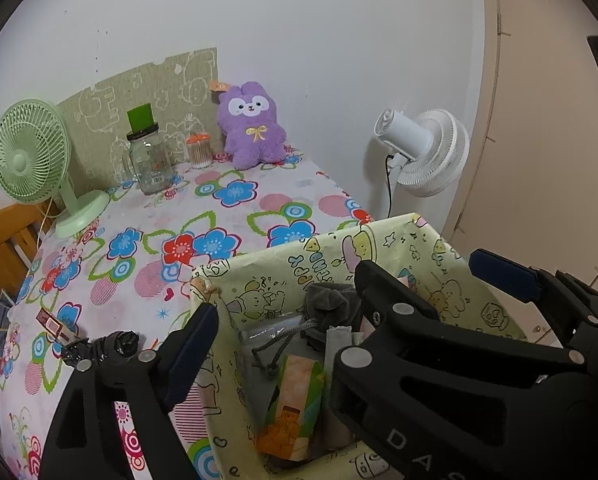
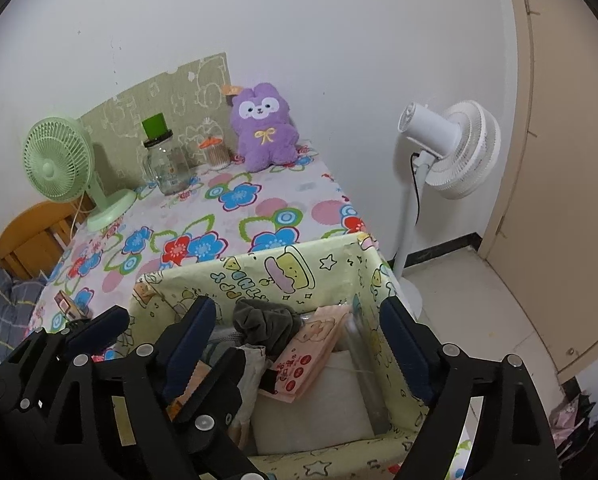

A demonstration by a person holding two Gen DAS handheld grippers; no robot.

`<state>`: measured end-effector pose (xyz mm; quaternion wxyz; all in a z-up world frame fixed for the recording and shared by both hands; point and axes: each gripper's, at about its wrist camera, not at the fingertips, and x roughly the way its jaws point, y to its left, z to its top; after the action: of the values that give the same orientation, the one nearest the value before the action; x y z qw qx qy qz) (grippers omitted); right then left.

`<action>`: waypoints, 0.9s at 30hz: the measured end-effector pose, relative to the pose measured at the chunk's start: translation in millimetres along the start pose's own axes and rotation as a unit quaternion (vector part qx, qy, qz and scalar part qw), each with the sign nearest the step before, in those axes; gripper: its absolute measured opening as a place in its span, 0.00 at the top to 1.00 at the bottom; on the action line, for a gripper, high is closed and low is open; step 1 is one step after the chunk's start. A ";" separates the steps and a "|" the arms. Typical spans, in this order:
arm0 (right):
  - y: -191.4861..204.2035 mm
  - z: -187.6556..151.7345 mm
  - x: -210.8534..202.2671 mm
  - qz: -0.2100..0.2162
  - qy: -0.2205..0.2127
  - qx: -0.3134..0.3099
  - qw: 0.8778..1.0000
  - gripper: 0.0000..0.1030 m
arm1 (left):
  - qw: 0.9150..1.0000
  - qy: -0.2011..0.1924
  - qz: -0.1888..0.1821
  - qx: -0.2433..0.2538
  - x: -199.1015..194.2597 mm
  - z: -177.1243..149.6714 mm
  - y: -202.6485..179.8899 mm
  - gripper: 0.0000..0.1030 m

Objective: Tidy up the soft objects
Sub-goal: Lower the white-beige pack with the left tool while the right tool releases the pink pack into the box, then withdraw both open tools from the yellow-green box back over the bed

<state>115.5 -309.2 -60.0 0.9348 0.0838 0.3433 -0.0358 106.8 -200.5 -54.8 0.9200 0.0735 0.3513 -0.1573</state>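
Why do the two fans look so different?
The green fan is mint green, while the white fan is white. The green fan sits on the table on a short stand; the white fan stands on the floor on a tall pole beside the table. The green fan's grille faces toward us; the white fan shows its back and points away to the right. Both have round grilles.

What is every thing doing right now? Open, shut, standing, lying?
Left tool: open, empty, over the box.
Right tool: open, empty, over the box.
Storage box: open-topped, holding things.
Purple plush: sitting upright against the wall.
Glass jar: upright, lid on.
Green fan: standing.
White fan: standing on the floor.
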 end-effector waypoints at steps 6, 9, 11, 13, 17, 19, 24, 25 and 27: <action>1.9 -0.9 -16.9 -0.009 -0.012 0.004 1.000 0.14 | 1.000 -0.012 0.000 0.004 -14.1 -0.1 0.2 0.10; 4.8 -1.5 -26.1 -0.011 -0.019 0.005 1.000 0.11 | 1.000 -0.017 -0.003 0.004 -20.8 -0.7 2.0 0.09; 7.6 -1.8 -33.2 -0.016 -0.030 0.002 0.999 0.07 | 1.000 -0.020 -0.007 0.003 -25.9 -0.9 3.3 0.09; 10.9 -2.2 -39.4 -0.021 -0.038 0.000 0.999 0.05 | 1.000 -0.026 -0.007 0.003 -32.1 -1.5 4.5 0.08; 15.7 -2.1 -51.0 -0.024 -0.047 -0.002 0.999 0.02 | 0.999 -0.035 -0.003 0.005 -45.2 -1.8 7.1 0.07; 18.7 -1.9 -58.0 -0.024 -0.052 -0.004 0.998 0.02 | 0.999 -0.041 -0.003 0.003 -51.2 -1.8 9.2 0.05; 30.3 -1.0 -73.7 -0.029 -0.068 -0.019 0.997 0.01 | 0.999 -0.054 0.001 0.001 -65.6 -3.1 15.1 0.03; 33.0 -1.0 -77.0 -0.031 -0.071 -0.023 0.997 0.01 | 0.998 -0.055 -0.001 0.000 -68.5 -3.7 17.1 0.03; 38.6 -0.6 -82.3 -0.034 -0.074 -0.030 0.996 0.01 | 0.998 -0.058 -0.004 -0.004 -73.7 -5.0 21.2 0.03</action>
<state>57.2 -270.4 -2.1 0.9580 0.0416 0.2764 -0.0635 59.1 -161.8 -8.7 0.9384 0.0593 0.2986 -0.1634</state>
